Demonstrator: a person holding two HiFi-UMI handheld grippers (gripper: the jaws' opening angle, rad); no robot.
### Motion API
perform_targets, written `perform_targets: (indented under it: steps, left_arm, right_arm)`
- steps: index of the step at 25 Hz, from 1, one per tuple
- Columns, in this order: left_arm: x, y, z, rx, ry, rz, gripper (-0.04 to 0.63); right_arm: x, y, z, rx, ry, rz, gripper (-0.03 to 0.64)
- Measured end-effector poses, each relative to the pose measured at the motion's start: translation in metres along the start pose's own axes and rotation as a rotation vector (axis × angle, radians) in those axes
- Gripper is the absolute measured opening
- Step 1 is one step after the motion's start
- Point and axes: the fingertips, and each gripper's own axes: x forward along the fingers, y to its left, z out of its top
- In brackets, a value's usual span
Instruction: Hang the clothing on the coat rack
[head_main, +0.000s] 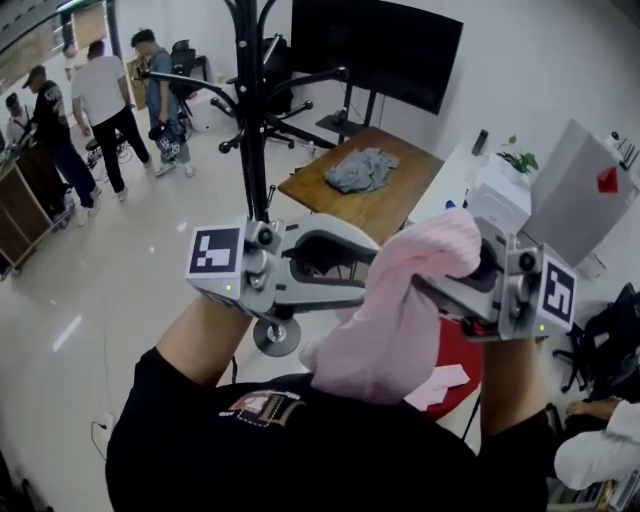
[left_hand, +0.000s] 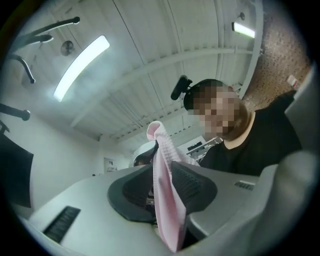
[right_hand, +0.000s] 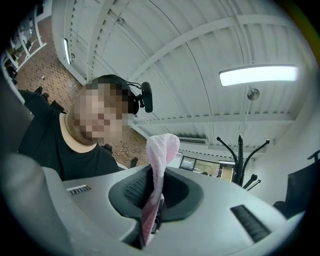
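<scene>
A pink garment (head_main: 390, 320) hangs bunched between my two grippers, held up at chest height. My left gripper (head_main: 375, 270) reaches into it from the left, my right gripper (head_main: 425, 285) from the right. In the left gripper view a pink fold (left_hand: 167, 200) stands up through the jaws of the left gripper (left_hand: 162, 185), pinched there. The right gripper (right_hand: 155, 195) is shut on a thinner pink fold (right_hand: 160, 150). The black coat rack (head_main: 252, 110) stands just beyond the grippers, its hooked arms spread at the top; it also shows in the right gripper view (right_hand: 241, 160).
A wooden table (head_main: 400, 205) behind the rack carries a grey garment (head_main: 362, 170). A dark screen (head_main: 375, 45) stands at the back wall. Several people (head_main: 100, 100) stand at the far left. White cabinets (head_main: 500, 195) are at the right, and a red seat (head_main: 462, 375) is below the right gripper.
</scene>
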Motion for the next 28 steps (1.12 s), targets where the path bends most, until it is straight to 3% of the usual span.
perform_targets:
  steps: [2,6,13,16,19,22,24,28]
  left_arm:
    - [-0.007,0.002,-0.003,0.020,0.029,0.055,0.010]
    - [-0.019,0.008,-0.008,0.032,0.068,0.125,0.004]
    - [-0.021,0.013,-0.011,0.009,0.072,0.146,0.002]
    - [-0.018,0.024,-0.014,-0.051,0.038,0.158,0.002]
    - [-0.017,0.030,-0.012,-0.160,-0.030,0.137,0.002]
    - [-0.013,0.032,-0.031,-0.222,-0.002,0.093,0.037]
    - [-0.009,0.038,-0.049,-0.261,0.020,0.077,0.099]
    - [-0.006,0.042,-0.067,-0.347,0.004,0.030,0.130]
  right_arm:
    - [0.004,-0.006,-0.006,0.016,-0.011,0.000,0.027]
    - [0.005,-0.015,-0.018,0.031,-0.028,0.002,0.028]
    - [0.000,-0.019,-0.026,0.044,-0.018,-0.047,0.028]
    - [-0.012,-0.022,-0.030,0.054,0.003,-0.091,0.027]
    - [-0.026,-0.027,-0.043,0.093,0.041,-0.145,0.027]
    - [-0.037,-0.031,-0.059,0.152,0.059,-0.197,0.027]
    - [-0.041,-0.033,-0.068,0.183,0.070,-0.218,0.027]
    - [-0.053,-0.039,-0.083,0.216,0.100,-0.260,0.028]
